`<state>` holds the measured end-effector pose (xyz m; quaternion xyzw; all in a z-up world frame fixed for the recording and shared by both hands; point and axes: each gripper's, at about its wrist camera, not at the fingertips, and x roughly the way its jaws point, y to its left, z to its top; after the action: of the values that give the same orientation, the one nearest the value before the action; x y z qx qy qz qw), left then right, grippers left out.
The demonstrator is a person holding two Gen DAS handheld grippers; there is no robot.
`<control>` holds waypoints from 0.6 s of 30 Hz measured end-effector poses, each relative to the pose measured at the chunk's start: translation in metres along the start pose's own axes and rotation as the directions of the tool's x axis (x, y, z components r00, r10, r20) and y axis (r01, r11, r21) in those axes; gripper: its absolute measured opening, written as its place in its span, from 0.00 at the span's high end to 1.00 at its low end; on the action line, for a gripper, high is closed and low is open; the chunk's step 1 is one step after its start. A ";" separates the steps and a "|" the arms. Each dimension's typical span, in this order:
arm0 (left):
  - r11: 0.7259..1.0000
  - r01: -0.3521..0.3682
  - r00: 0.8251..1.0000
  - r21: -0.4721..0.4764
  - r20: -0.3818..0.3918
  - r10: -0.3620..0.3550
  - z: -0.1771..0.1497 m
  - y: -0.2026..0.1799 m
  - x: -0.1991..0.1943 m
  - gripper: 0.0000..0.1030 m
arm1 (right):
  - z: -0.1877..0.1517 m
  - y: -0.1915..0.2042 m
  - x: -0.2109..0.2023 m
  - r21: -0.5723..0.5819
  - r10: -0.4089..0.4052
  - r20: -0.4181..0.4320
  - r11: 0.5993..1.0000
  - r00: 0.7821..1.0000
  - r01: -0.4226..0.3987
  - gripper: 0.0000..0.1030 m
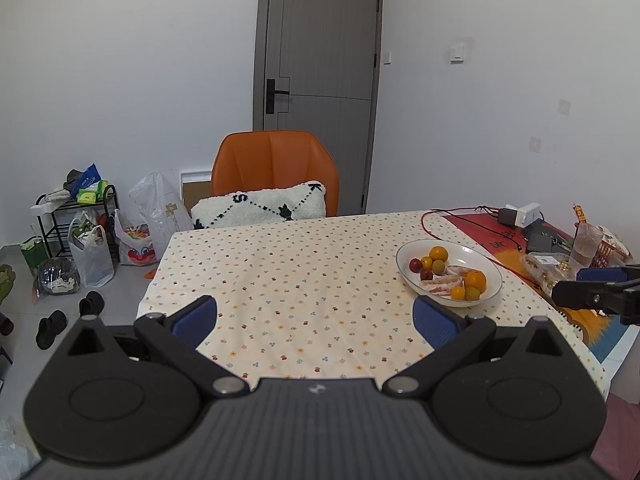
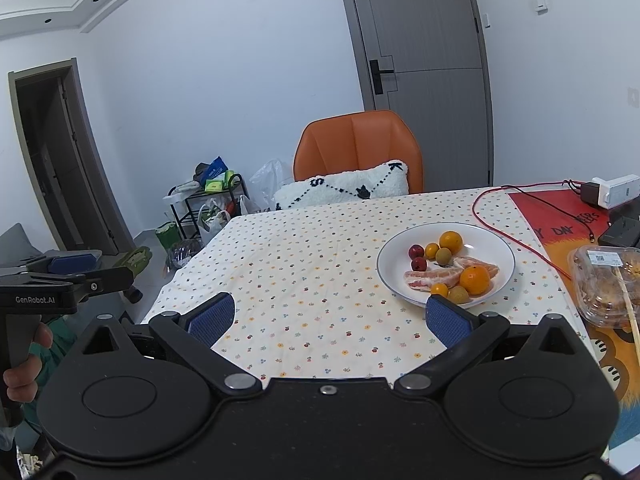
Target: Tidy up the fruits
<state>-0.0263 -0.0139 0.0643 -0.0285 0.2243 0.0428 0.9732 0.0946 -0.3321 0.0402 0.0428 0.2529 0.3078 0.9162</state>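
On the dotted tablecloth (image 2: 304,280) a white plate (image 2: 496,240) is seen near the right side, and every fruit in view is already gathered on it: oranges (image 2: 474,279), red fruits (image 2: 416,251), green ones (image 2: 443,256) and peeled segments (image 2: 432,278). No loose fruit is visible, so the sorting is judged either finished or not yet begun. The left gripper (image 1: 316,316) and right gripper (image 2: 330,318) are held wide apart, empty, short of the plate.
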 end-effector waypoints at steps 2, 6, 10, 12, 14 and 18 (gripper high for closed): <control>1.000 0.000 1.000 0.001 0.000 0.000 0.000 0.000 0.000 0.00 | 0.000 0.000 0.000 0.000 0.000 0.000 1.000 1.000 0.000 0.00; 1.000 0.000 1.000 0.002 0.000 0.000 -0.001 0.000 0.000 0.00 | 0.000 0.000 0.000 0.000 0.000 0.000 1.000 1.000 0.000 0.00; 1.000 -0.001 1.000 0.001 0.000 0.001 -0.001 0.000 0.000 0.00 | 0.000 0.000 0.000 0.000 0.000 0.001 1.000 1.000 0.000 0.00; 1.000 0.000 1.000 -0.002 -0.001 0.000 -0.001 0.000 0.001 0.00 | 0.000 0.000 0.000 0.001 0.001 0.000 1.000 1.000 -0.001 0.00; 1.000 0.001 1.000 -0.005 -0.004 -0.001 -0.002 0.001 0.002 0.00 | 0.000 0.000 0.000 -0.001 -0.001 -0.001 1.000 1.000 0.001 0.00; 1.000 0.003 1.000 -0.004 -0.002 -0.003 -0.001 0.002 0.002 0.00 | 0.000 0.000 0.000 -0.001 -0.001 -0.003 1.000 1.000 0.001 0.00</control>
<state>-0.0253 -0.0122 0.0620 -0.0309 0.2252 0.0419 0.9729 0.0951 -0.3321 0.0399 0.0417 0.2542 0.3076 0.9160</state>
